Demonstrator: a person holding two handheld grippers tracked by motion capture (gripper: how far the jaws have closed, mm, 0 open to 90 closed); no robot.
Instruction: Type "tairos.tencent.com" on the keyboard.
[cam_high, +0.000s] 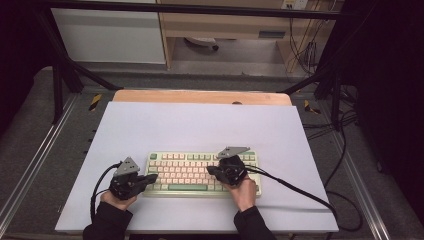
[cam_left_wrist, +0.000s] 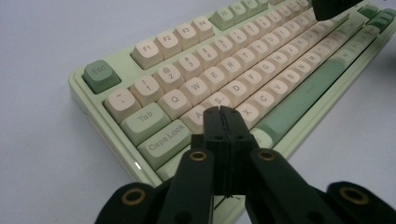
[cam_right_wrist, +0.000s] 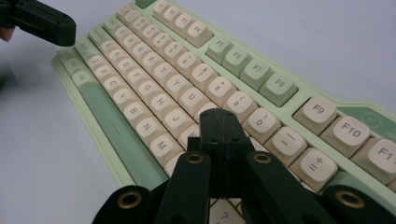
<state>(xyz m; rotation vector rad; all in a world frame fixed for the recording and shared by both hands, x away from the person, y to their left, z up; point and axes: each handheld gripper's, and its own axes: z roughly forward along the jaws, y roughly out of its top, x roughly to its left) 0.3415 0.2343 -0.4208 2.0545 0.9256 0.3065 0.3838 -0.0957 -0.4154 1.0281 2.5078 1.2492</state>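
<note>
A pale green keyboard (cam_high: 200, 172) with cream keys lies on the white mat near the front edge. My left gripper (cam_high: 152, 177) hovers at its left end, shut, tips pointing right over the letter keys. In the left gripper view its closed jaws (cam_left_wrist: 222, 112) sit above the A and S keys of the keyboard (cam_left_wrist: 243, 65). My right gripper (cam_high: 210, 170) is over the right half, shut, pointing left. In the right gripper view its tips (cam_right_wrist: 219, 114) are above the keys near K and L on the keyboard (cam_right_wrist: 177, 79). Nothing is held in either.
The white mat (cam_high: 200, 125) covers a wooden table (cam_high: 200, 96). Black cables (cam_high: 300, 190) trail from the right gripper across the mat to the right edge. Metal frame rails (cam_high: 30, 160) run along both sides. The left gripper (cam_right_wrist: 42, 21) appears at the top left of the right gripper view.
</note>
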